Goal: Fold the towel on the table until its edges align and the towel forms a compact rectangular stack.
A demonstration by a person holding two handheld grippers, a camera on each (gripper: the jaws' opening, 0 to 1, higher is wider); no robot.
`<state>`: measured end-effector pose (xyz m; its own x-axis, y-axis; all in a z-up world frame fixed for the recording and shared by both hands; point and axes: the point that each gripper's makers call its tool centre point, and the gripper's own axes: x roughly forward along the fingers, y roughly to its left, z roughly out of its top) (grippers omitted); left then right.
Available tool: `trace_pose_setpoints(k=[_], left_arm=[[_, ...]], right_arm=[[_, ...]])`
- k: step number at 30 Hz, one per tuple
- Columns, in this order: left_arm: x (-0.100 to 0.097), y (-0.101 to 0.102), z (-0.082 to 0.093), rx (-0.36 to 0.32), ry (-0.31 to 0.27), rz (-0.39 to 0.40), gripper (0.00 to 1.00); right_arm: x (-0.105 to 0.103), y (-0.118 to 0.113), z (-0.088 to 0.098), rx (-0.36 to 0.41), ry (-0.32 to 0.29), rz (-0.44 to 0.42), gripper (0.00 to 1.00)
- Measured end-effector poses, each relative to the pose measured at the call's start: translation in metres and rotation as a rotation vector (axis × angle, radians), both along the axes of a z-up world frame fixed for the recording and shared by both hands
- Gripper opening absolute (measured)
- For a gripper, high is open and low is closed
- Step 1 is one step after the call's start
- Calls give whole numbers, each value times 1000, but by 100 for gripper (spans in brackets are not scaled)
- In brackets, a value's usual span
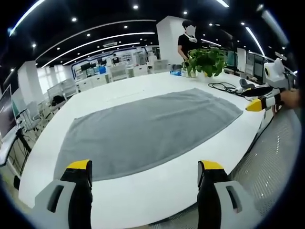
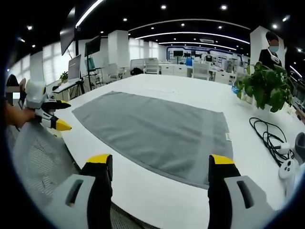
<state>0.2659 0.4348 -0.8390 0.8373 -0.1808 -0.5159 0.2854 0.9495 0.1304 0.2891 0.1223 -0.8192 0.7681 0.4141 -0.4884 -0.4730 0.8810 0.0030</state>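
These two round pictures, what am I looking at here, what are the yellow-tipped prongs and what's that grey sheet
The prongs are the jaws of two handheld grippers; a person carries one in each hand, and a fisheye camera rides on each. The left gripper view looks out over the left gripper, the right gripper view over the right gripper. Both stand open and hold nothing. The grey sheet is a towel, spread flat and unfolded on a white table. Also on the table are a potted plant, a black cable and a white controller near the towel's far end. A person stands behind the plant.
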Motion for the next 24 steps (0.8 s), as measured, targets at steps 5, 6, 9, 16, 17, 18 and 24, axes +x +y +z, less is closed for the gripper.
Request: trace_pose_setpoints(k=[5, 6, 9, 16, 17, 18, 24], left_arm=[[1, -2, -2, -11, 3, -19, 94], [0, -2, -3, -6, 11, -23, 94], [0, -3, -4, -2, 23, -37, 93], [4, -2, -1, 16, 30, -35, 95], [5, -3, 0, 28, 27, -47, 95], [8, -6, 2, 42, 24, -66, 95], [21, -17, 18, 43, -2, -110, 94]], right_arm=[[1, -1, 3, 9, -10, -13, 83], [2, -1, 3, 9, -9, -18, 83], [1, 1, 2, 14, 4, -14, 83], [7, 0, 2, 52, 13, 7, 90], [8, -1, 2, 53, 11, 11, 90], [11, -3, 3, 60, 13, 18, 90], [35, -14, 14, 84, -15, 37, 88]])
